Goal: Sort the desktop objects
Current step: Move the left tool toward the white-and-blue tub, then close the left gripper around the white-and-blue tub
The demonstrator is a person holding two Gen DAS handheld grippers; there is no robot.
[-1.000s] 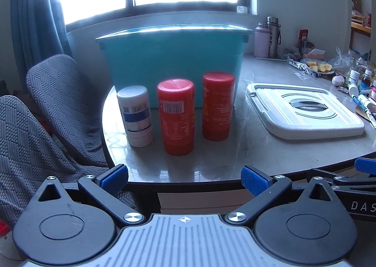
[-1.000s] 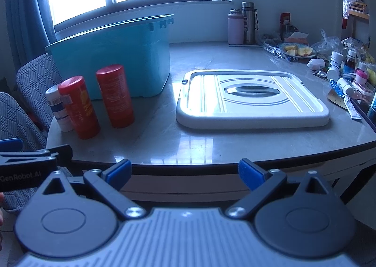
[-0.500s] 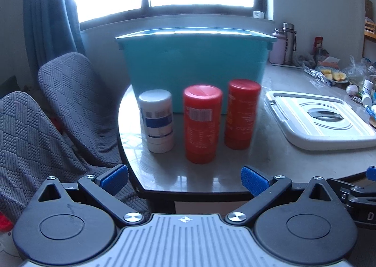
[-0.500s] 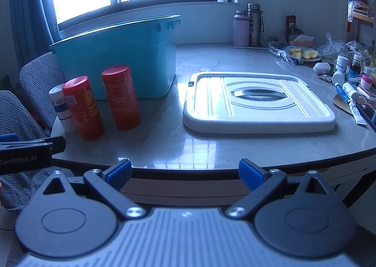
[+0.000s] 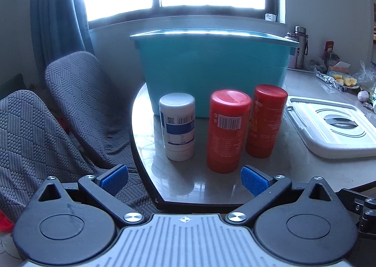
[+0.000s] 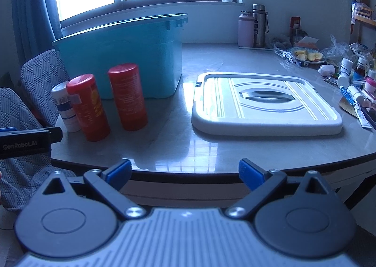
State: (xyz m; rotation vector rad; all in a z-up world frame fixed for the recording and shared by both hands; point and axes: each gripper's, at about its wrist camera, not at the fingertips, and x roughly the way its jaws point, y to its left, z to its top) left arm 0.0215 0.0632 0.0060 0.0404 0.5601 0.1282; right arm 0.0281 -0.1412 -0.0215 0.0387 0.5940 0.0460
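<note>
**Two open grippers held at the edge of a table with three canisters**

The left gripper (image 5: 184,178) is held level at the rounded table corner, its blue-padded fingers (image 5: 114,178) spread wide apart with nothing between them. It is pointed at three upright canisters. The right gripper (image 6: 185,173) is held level just off the near table edge, its jaws likewise spread apart and empty, and it is aimed at the bare stretch of the grey table (image 6: 188,147) between the canisters and a flat lid.

The near edge of the table is curved and dark-rimmed. Bare tabletop is seen in front of the canisters and between them and the lid.

A white canister (image 5: 178,125) with a blue label is stood on the left, a red canister (image 5: 226,130) with a barcode just beside it and nearest the left gripper, and a second red canister (image 5: 264,121) close behind to the right. Right behind all three, a teal storage bin (image 5: 211,67) is placed, open at the top. A white bin lid (image 6: 265,102) is laid flat to the right, well apart from the canisters.

Grey-covered chairs (image 5: 77,93) are seen left of the table. Two flasks (image 6: 252,25) are stood at the far wall, and small bottles and tubes (image 6: 350,83) are scattered along the right side.
</note>
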